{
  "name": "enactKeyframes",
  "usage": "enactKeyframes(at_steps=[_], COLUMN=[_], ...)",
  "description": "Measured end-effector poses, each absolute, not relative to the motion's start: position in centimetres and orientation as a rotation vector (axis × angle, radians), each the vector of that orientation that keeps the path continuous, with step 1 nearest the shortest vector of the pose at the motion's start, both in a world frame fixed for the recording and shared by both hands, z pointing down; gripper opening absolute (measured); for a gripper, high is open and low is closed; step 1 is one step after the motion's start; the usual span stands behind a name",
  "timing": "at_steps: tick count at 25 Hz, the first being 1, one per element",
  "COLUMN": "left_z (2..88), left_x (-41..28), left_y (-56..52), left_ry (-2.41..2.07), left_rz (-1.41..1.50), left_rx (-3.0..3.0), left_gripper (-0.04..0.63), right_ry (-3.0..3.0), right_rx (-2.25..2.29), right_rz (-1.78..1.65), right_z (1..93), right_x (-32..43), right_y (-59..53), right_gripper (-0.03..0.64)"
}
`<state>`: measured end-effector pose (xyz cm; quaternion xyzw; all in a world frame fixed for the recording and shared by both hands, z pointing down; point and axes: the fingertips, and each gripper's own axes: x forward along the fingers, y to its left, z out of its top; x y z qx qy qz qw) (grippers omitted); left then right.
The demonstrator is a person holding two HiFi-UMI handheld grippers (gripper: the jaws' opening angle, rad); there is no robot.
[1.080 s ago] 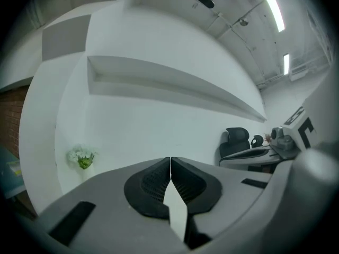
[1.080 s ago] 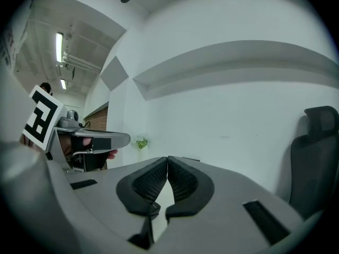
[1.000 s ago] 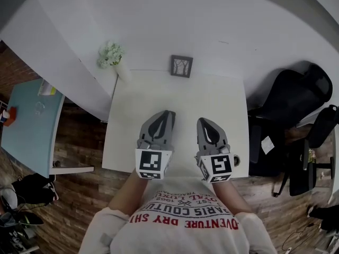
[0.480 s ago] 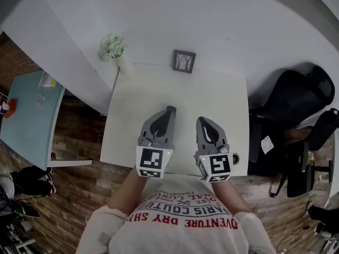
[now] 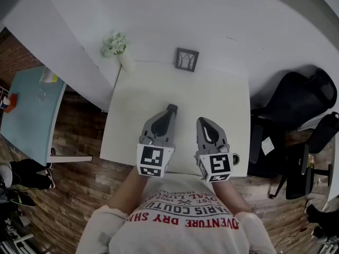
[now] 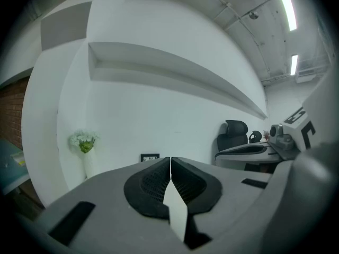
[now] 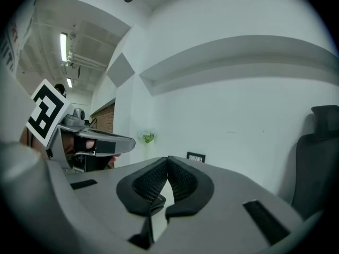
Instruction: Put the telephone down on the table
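No telephone shows in any view. The white table [image 5: 212, 94] has a vase [image 5: 126, 61] at its far left corner with pale flowers [image 5: 115, 43] in it, and a small frame [image 5: 187, 60] at the far edge. The left gripper [image 5: 170, 108] and right gripper [image 5: 204, 120] are over the near edge. Both have their jaws pressed together on nothing.

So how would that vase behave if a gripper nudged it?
It would probably tip rather than slide: the vase looks tall and narrow, with flowers on top. It stands at the table's back corner, so it might fall off. Probably rigid, perhaps breakable; its material is unclear.
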<state>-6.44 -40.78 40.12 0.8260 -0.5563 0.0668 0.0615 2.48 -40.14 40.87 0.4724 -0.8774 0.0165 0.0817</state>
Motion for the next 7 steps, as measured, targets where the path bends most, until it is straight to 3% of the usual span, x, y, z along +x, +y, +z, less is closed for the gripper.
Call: enactKeyframes(at_steps=[7], left_z=[40.79], left_x=[-6.80], left_y=[-41.04], left_ry=[-1.690], left_rz=[0.232], left_rx=[2.465], left_gripper=[0.025], right_ry=[-2.615], right_rx=[1.436], right_rz=[0.066], right_z=[41.03], right_x=[2.66], right_y=[-40.58], right_gripper=[0.025])
